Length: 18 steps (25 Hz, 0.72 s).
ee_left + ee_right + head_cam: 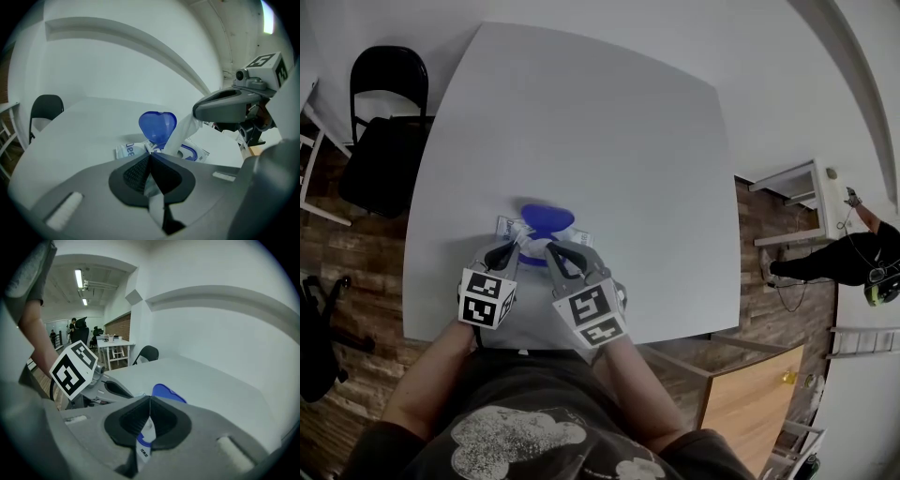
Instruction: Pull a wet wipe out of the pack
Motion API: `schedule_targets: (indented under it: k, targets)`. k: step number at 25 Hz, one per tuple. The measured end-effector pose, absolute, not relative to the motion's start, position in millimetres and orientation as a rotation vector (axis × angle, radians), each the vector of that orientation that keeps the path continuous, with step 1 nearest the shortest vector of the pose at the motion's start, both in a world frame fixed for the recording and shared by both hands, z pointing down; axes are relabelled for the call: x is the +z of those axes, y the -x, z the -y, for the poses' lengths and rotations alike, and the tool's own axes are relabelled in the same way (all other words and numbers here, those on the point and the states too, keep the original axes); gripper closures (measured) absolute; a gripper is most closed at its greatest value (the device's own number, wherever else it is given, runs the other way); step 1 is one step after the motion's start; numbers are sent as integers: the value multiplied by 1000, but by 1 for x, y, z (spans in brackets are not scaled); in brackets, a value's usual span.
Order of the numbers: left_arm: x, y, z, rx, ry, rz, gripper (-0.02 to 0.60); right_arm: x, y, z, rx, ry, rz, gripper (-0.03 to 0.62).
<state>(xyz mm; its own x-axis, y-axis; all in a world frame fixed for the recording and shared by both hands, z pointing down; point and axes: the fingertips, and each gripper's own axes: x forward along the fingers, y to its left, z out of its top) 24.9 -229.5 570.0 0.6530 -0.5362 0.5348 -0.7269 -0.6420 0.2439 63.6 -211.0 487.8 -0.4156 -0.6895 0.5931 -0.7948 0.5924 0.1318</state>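
The wet wipe pack [514, 228] lies near the white table's front edge, its blue lid [547, 218] flipped up. My left gripper [514, 246] is shut on the pack's near edge, and white film shows between its jaws [150, 157]. My right gripper [551, 248] is shut on a white wipe [180, 136]. The wipe stretches up from the pack's opening [190, 152] to the right gripper's tips, beside the upright lid [158, 125]. In the right gripper view the shut jaws [150, 399] sit just before the blue lid [168, 393], with the left gripper's marker cube [74, 369] at the left.
The white table [581, 131] stretches bare beyond the pack. A black chair [386, 122] stands at its far left corner. To the right are a white bench [797, 202] and a person [853, 258] on the floor.
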Motion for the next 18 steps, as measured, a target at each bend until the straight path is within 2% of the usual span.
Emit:
schedule_targets:
  k: [18]
  targets:
    - [571, -24, 226, 597, -2417, 1042, 561, 410, -99, 205, 74, -1390, 2277, 600]
